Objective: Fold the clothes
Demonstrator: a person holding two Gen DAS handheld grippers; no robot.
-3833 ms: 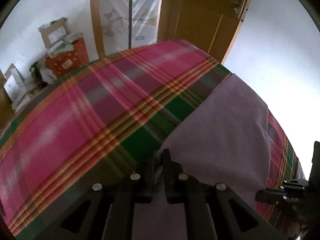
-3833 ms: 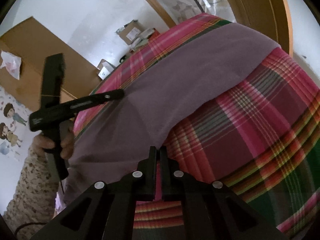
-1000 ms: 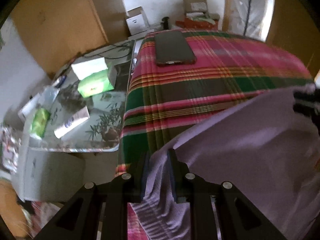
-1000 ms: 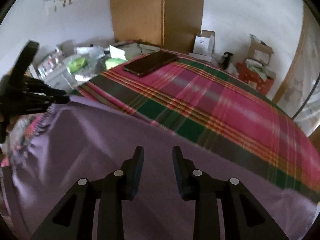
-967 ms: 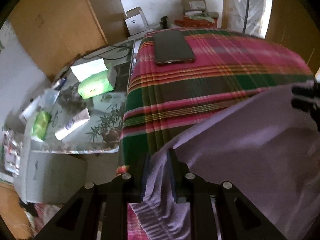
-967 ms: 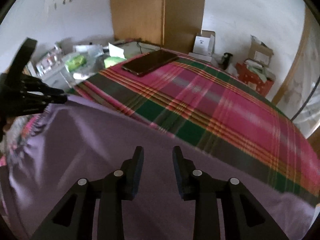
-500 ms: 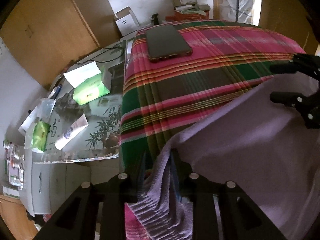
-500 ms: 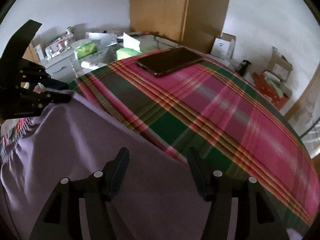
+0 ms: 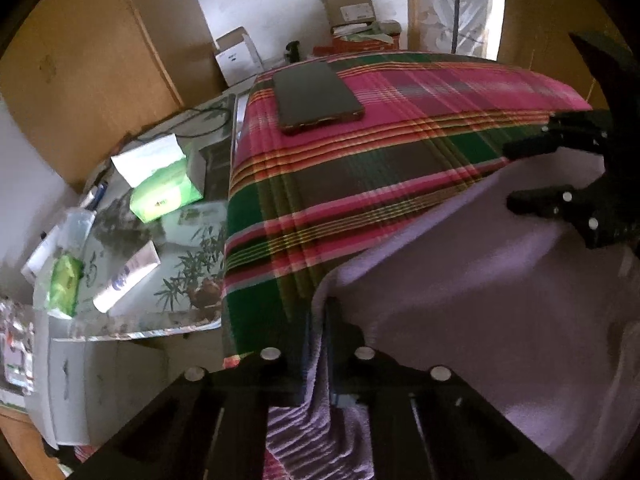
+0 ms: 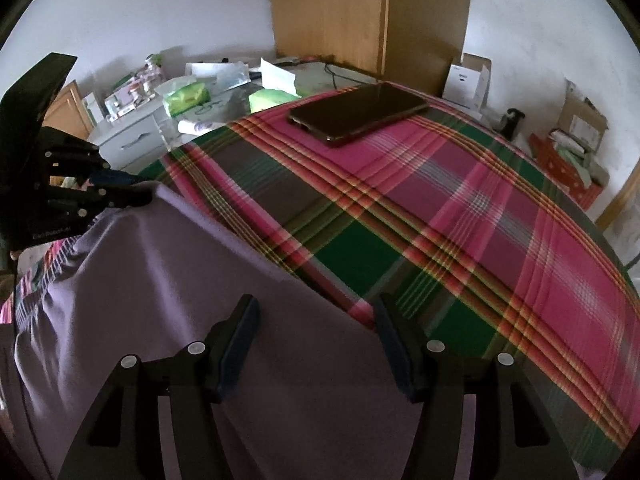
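r gripper [image 10: 316,340] jaws just spread; l gripper [image 9: 318,320] pinching purple cloth [image 9: 500,300] corner.

The cloth [image 10: 168,320] lies on the near part of the bed [image 10: 460,216]. A phone [image 10: 358,112] lies on the far part. The side table [image 9: 132,240] stands left of the bed, maybe touching it.

My left gripper [image 9: 319,320] pointed steeply down, its jaws having just closed on a fold of the purple cloth [image 9: 500,300]. My right gripper [image 10: 316,320] had its fingers spread wide, nothing pinched between them.
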